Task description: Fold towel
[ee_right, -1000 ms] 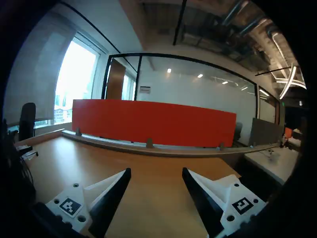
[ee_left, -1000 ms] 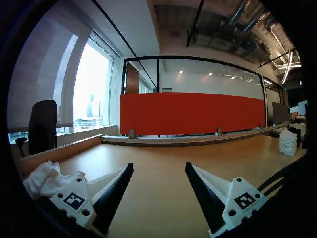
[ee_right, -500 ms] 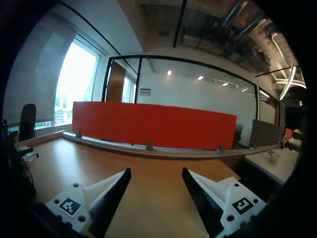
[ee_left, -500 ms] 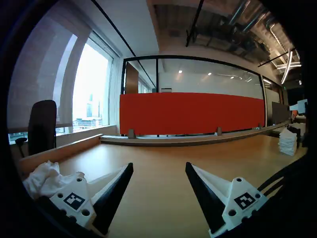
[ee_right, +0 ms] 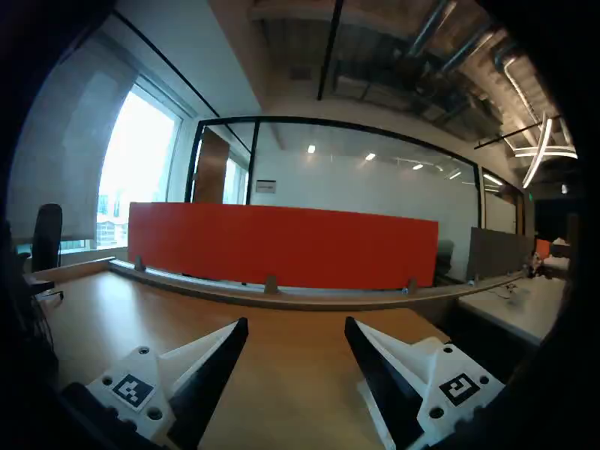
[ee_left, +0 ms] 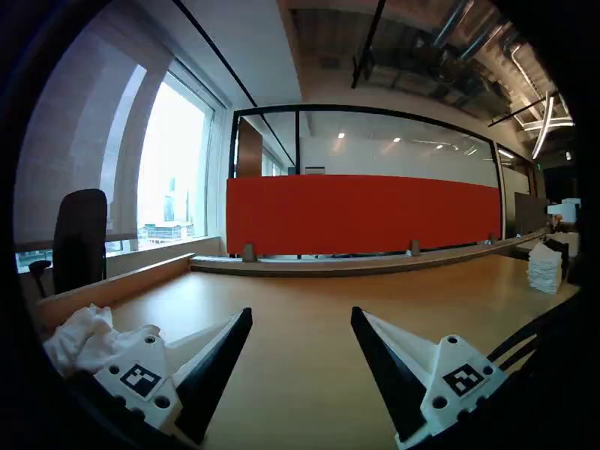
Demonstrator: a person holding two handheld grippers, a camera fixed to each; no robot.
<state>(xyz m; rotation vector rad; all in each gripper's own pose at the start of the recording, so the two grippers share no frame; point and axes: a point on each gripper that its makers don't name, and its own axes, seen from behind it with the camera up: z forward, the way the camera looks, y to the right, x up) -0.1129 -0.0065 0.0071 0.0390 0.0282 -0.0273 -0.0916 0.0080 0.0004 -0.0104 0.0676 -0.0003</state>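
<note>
In the left gripper view a crumpled white towel [ee_left: 81,341] lies on the wooden desk [ee_left: 315,300] at the far left, just beyond the left finger. A stack of folded white towels [ee_left: 545,268] stands at the desk's far right. My left gripper [ee_left: 301,310] is open low over the desk, with nothing between its fingers. In the right gripper view my right gripper [ee_right: 295,321] is also open and empty above the desk [ee_right: 300,337]. A small white patch [ee_right: 370,400] shows under its right finger; I cannot tell what it is.
A red partition [ee_left: 364,214] [ee_right: 281,246] runs along the desk's far edge. A black office chair [ee_left: 79,236] stands by the window at the left. A white desk [ee_right: 517,304] sits off to the right past the wooden desk's corner.
The right gripper has tilted upward a little, so the partition sits lower in its view, and a white patch has appeared under its right finger. The left gripper has not moved.
</note>
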